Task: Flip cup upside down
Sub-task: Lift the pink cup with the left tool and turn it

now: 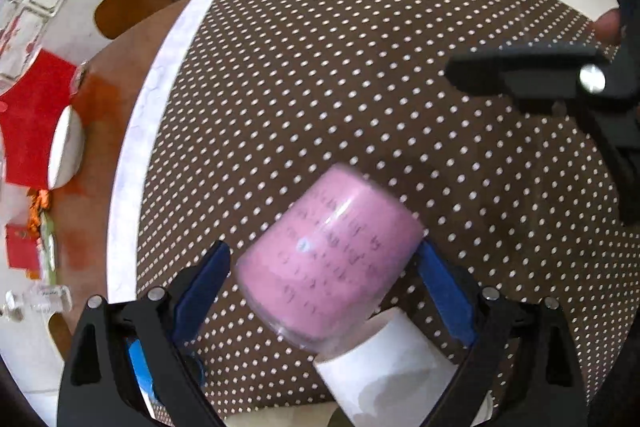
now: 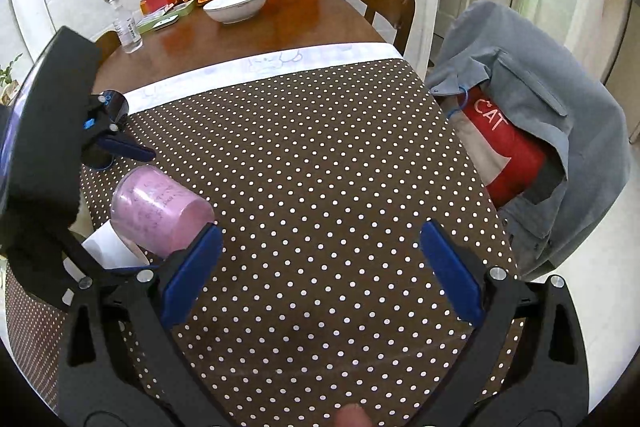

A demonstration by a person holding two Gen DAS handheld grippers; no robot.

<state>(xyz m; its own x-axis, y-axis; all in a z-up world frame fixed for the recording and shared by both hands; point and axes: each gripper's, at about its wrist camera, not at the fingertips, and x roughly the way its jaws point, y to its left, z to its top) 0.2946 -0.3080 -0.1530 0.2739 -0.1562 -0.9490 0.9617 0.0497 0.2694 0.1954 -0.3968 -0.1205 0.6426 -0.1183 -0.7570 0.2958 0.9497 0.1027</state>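
A pink cup [image 1: 328, 259] with dark writing is tilted over the brown polka-dot cloth [image 1: 360, 87], blurred by motion. It lies between the blue pads of my left gripper [image 1: 326, 267], whose jaws stand wide; a gap shows at the left pad, and contact at the right pad is unclear. A white paper cup [image 1: 384, 367] lies just under it. In the right wrist view the pink cup [image 2: 160, 211] is at the left, with the white cup [image 2: 108, 247] beside it. My right gripper [image 2: 320, 263] is open and empty over the cloth.
A white bowl [image 2: 236, 3], a plastic bottle [image 2: 128, 27], red cards and snack packets stand on the bare wooden table [image 2: 280, 27] beyond the cloth. A chair with a grey shirt and red "CAT" cushion [image 2: 508, 151] stands at the table's right edge.
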